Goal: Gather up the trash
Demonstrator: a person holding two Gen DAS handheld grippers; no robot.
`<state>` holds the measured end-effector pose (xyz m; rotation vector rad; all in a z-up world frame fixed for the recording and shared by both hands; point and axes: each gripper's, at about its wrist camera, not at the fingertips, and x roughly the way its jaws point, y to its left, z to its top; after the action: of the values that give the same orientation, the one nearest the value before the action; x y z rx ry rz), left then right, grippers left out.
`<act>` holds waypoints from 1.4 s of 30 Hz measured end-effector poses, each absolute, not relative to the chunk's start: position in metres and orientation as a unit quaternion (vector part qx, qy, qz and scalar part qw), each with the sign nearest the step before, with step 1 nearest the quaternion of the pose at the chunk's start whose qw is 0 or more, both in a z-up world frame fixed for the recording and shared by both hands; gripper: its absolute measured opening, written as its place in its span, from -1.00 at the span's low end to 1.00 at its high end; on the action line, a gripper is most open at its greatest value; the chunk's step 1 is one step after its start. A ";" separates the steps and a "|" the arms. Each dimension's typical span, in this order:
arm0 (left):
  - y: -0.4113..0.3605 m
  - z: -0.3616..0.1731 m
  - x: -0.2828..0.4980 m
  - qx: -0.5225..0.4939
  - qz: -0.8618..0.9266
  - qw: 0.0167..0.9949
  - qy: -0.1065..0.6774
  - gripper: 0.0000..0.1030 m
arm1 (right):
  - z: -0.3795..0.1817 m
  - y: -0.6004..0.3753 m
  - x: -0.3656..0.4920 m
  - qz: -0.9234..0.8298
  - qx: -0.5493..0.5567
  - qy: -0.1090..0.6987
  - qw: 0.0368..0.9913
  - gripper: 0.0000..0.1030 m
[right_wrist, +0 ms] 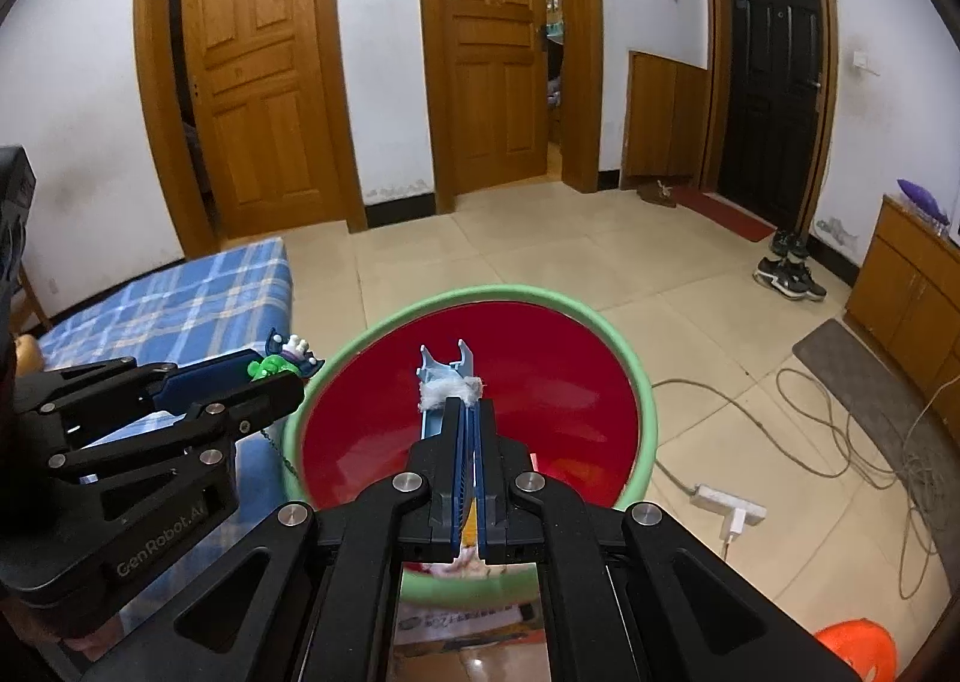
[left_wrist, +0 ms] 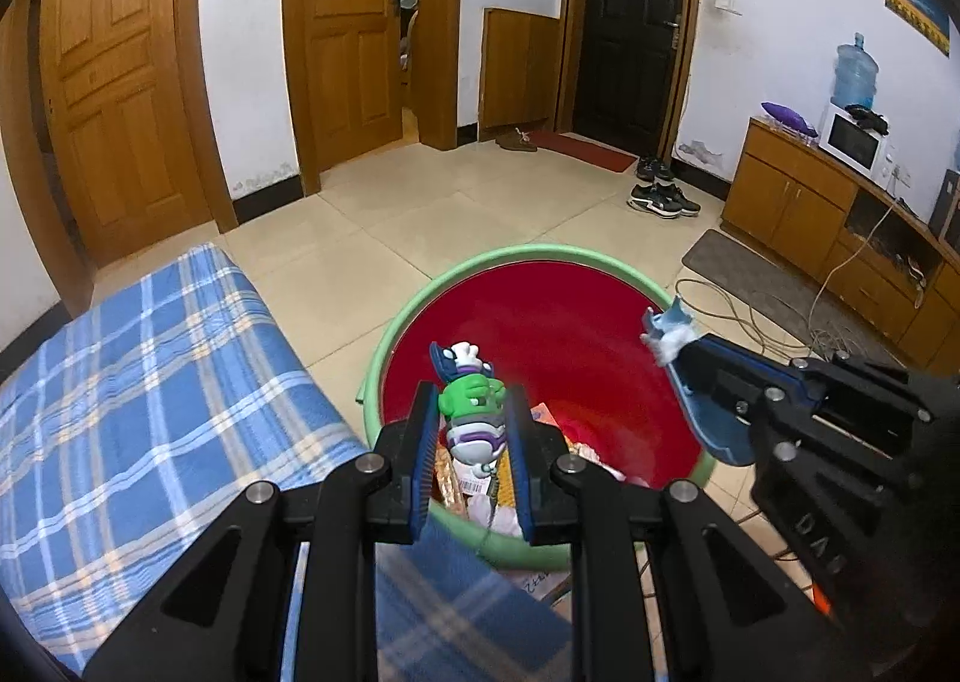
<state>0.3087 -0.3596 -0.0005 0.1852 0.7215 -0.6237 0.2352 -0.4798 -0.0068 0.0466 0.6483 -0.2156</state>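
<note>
Jaws pinch a glossy plastic toy point(left_wrist: 474, 412) and a pale-blue plastic strip point(right_wrist: 443, 382).

A green-white toy figure point(left_wrist: 474, 412) and light-blue plastic piece point(right_wrist: 445, 382) hang above the red-lined bin point(right_wrist: 645, 400).

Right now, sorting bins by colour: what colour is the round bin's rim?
Light green rim, red liner inside; the right wrist view shows it best.
</note>
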 end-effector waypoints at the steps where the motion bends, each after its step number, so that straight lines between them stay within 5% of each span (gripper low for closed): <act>1: -0.361 -0.002 0.312 0.089 -0.301 0.883 0.349 -0.59 | -0.009 -0.480 0.240 -0.108 0.015 0.318 0.942 -0.96; 12: -0.372 -0.017 0.340 0.076 -0.293 0.878 0.370 -0.59 | -0.015 -0.490 0.274 -0.112 0.001 0.322 0.940 -0.92; 14: -0.373 -0.018 0.340 0.079 -0.297 0.874 0.375 -0.32 | -0.017 -0.491 0.277 -0.121 -0.004 0.328 0.937 -0.78; 16: -0.371 -0.017 0.339 0.081 -0.294 0.876 0.373 -0.09 | -0.017 -0.493 0.279 -0.134 -0.001 0.333 0.933 -0.37; 19: -0.367 -0.014 0.340 0.070 -0.297 0.874 0.378 0.03 | -0.017 -0.496 0.282 -0.129 0.000 0.339 0.932 -0.31; 32: -0.331 0.015 0.307 0.070 -0.290 0.885 0.356 0.03 | 0.008 -0.472 0.254 -0.138 -0.005 0.332 0.933 -0.30; 36: -0.305 0.026 0.287 0.065 -0.282 0.891 0.349 0.03 | 0.016 -0.456 0.237 -0.140 -0.015 0.320 0.937 -0.08; 42: -0.257 0.041 0.251 0.062 -0.277 0.900 0.331 0.04 | 0.036 -0.427 0.192 -0.130 0.009 0.295 0.947 -0.06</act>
<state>0.2512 -0.2568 0.0406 0.1274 0.6857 -0.5741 0.1922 -0.4270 0.0363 0.0179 0.6012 -0.2643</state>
